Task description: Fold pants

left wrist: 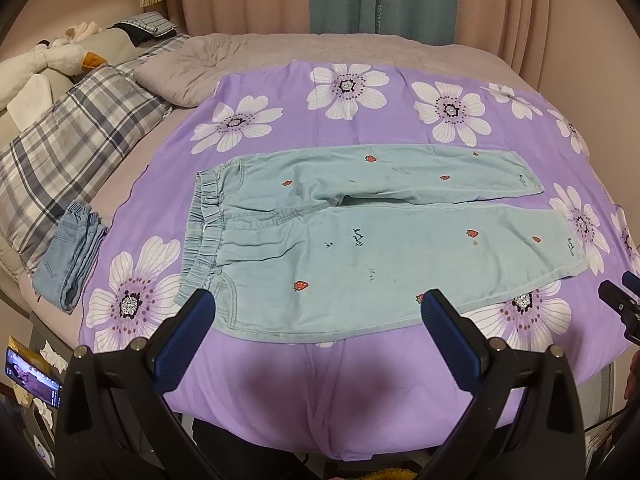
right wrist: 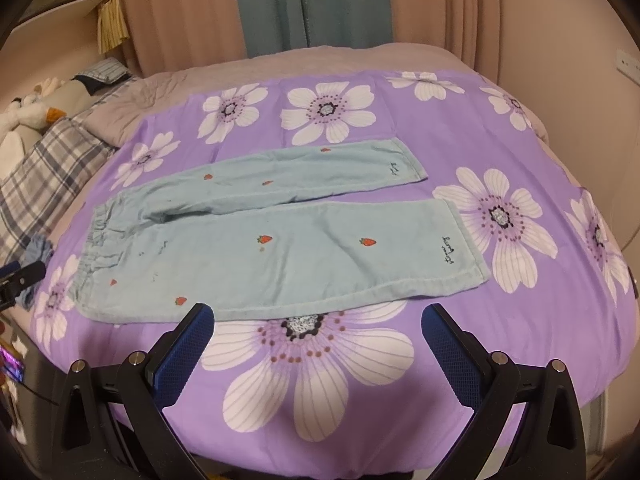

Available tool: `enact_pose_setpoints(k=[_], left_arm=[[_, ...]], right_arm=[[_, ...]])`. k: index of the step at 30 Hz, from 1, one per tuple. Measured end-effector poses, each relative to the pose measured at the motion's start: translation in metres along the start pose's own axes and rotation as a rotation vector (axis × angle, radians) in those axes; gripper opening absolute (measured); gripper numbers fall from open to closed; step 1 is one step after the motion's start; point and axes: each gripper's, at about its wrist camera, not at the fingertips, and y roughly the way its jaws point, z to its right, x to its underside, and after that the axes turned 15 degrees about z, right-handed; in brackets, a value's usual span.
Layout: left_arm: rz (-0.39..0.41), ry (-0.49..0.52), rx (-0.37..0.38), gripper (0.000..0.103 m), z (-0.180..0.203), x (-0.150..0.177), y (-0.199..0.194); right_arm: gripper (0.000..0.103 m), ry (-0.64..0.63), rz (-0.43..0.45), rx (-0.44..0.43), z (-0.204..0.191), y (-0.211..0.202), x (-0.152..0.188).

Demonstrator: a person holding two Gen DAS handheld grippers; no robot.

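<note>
The pants (left wrist: 360, 232) are spread flat at frame centre on the purple sheet (left wrist: 320, 380). Left gripper (left wrist: 316, 312) and right gripper (right wrist: 318, 326) are held released, empty. The sheet may be pinched with the hem, dragging both.

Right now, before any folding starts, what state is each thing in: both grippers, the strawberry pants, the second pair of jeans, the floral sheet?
Left gripper: open, empty, above the pants' near edge.
Right gripper: open, empty, over the sheet.
Strawberry pants: unfolded, flat, legs apart.
Blue jeans: already folded, set aside at the sheet's edge.
Floral sheet: spread over the bed.
</note>
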Motion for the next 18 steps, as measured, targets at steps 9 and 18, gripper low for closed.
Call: enact_pose_setpoints(k=[9,18], left_arm=[[0.03,-0.016,0.01,0.103,-0.0005,-0.001,-0.0022],[0.037,-0.013,0.013,0.103,-0.0011,-0.0014,-0.0032]], right_arm=[[0.103,-0.025,-0.011,0.002,-0.0057,0.0012,0.001],[0.103,0.0,0.026,-0.015,-0.005,-0.0029,-0.0006]])
